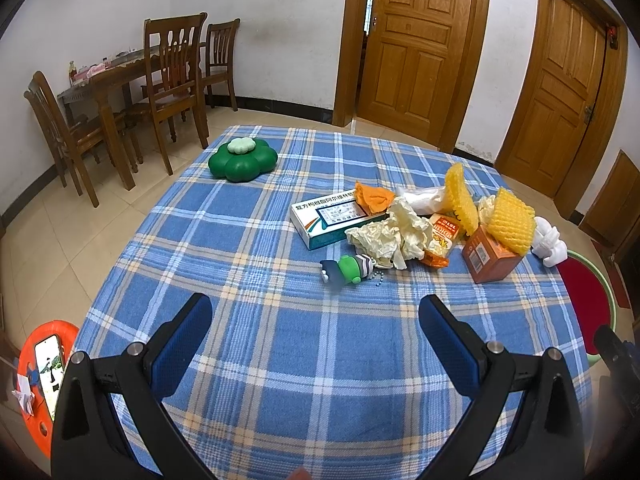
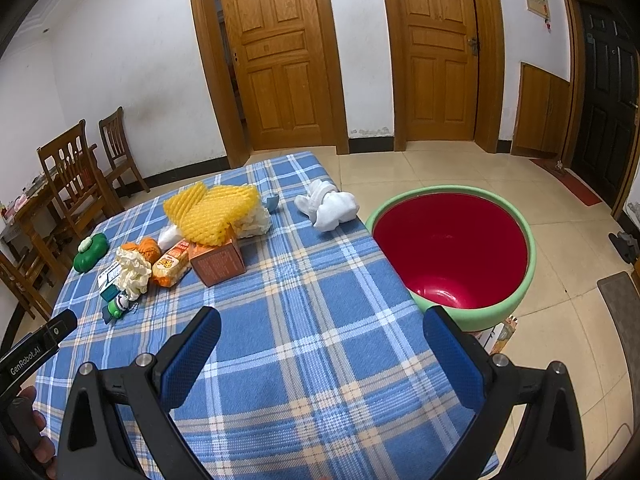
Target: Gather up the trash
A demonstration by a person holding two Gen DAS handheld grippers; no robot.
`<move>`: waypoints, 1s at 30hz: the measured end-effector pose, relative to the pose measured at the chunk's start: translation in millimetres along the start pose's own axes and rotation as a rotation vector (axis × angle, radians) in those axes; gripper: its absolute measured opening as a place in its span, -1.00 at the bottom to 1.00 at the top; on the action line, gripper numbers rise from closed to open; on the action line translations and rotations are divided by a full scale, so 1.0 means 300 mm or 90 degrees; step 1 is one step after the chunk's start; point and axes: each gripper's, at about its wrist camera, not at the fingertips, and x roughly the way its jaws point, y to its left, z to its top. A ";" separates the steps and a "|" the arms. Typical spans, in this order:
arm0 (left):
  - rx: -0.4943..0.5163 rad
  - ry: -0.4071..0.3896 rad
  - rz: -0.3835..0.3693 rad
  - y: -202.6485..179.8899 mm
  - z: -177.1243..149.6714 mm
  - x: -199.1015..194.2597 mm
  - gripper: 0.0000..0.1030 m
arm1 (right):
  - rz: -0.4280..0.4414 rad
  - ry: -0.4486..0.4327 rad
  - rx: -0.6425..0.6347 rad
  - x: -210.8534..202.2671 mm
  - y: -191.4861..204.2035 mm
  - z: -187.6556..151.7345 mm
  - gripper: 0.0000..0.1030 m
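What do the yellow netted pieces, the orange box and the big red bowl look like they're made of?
Yellow netted pieces: probably soft foam mesh, matte, with an open diamond lattice that bends. Orange box: likely printed cardboard, with flat faces and sharp folded edges. Big red bowl: seemingly moulded plastic, glossy red inside with highlights and a smooth green outer wall; ceramic can't be ruled out.

Plain white walls [image 2: 132, 64] with a dark skirting strip, glossy beige floor tiles [image 2: 460, 164]. Two panelled honey-brown wooden doors [image 2: 280, 56] sit side by side, and there's a black door [image 2: 608, 92] off right. Dark wooden dining table [image 1: 100, 80] with matching slat-back chairs [image 1: 172, 76] stands against the left wall
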 end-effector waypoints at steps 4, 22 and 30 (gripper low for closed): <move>0.000 0.000 0.000 0.002 -0.001 0.000 0.97 | 0.000 0.004 0.000 0.004 0.001 0.002 1.00; 0.010 0.016 0.015 0.051 0.015 0.070 0.97 | 0.005 0.011 -0.036 0.073 0.002 0.030 1.00; 0.020 0.045 0.027 0.080 0.092 0.171 0.97 | -0.005 0.034 -0.082 0.155 -0.019 0.103 1.00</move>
